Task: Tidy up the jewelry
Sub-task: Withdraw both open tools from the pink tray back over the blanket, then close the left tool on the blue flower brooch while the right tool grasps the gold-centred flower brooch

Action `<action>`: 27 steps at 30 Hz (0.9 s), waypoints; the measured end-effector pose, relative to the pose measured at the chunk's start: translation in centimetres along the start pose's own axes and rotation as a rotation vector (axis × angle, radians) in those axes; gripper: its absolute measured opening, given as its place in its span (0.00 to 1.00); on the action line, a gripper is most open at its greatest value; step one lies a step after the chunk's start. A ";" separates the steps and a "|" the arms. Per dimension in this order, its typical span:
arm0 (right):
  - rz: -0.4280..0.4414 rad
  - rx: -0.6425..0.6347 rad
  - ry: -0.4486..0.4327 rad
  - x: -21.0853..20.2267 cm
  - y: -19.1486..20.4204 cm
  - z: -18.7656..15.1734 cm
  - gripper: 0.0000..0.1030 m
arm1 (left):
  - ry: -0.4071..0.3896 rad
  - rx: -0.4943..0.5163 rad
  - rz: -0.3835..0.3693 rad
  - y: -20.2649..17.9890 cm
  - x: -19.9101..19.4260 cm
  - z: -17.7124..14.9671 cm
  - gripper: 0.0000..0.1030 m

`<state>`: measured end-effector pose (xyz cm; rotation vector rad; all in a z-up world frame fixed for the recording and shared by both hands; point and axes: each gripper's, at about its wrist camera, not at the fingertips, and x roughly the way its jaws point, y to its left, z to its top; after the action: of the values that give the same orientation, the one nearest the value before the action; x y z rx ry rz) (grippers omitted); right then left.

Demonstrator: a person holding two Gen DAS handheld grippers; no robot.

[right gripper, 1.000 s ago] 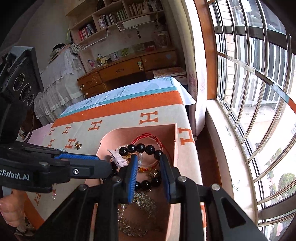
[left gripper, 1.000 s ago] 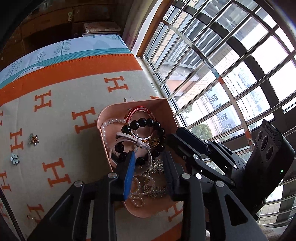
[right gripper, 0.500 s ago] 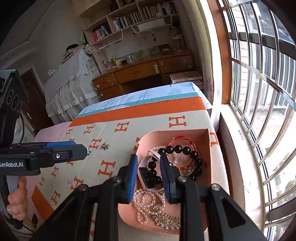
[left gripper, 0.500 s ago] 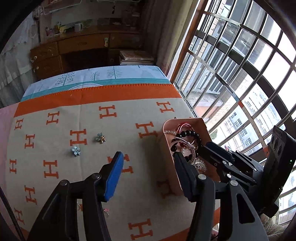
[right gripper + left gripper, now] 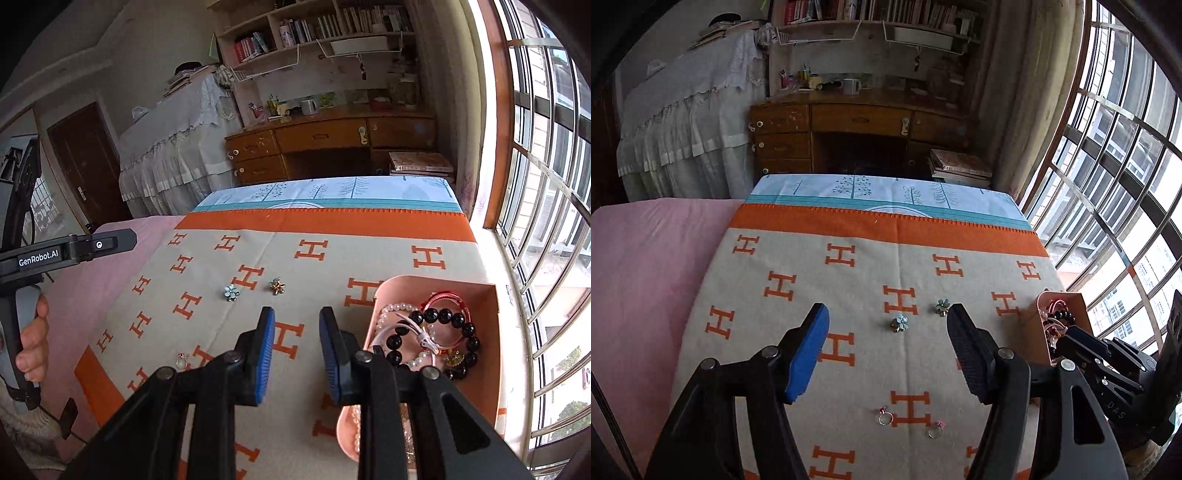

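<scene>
The left gripper is opening wide with nothing in it. On the blanket, 2 flower pins lie near the middle and 2 rings near the near edge. A ring looks like the next pick; it needs a low, careful pinch. The right gripper is narrow and empty. The pink tray at the right edge is partly hidden.

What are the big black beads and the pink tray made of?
The black beads look like polished stone or glass: round, with bright glints. That is a guess. The pink tray looks like matte plastic: smooth, thin walls, no shine.
</scene>
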<state>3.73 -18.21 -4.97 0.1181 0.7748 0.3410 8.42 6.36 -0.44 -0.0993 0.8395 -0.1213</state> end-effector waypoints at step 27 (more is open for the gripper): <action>0.002 0.146 0.204 12.7 1.7 0.2 0.24 | 0.144 0.571 -0.167 -1.6 16.6 -4.1 0.33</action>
<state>11.82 -12.28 -12.88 0.2234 1.0022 0.3012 16.24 2.15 -15.18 0.3811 0.9107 -0.5242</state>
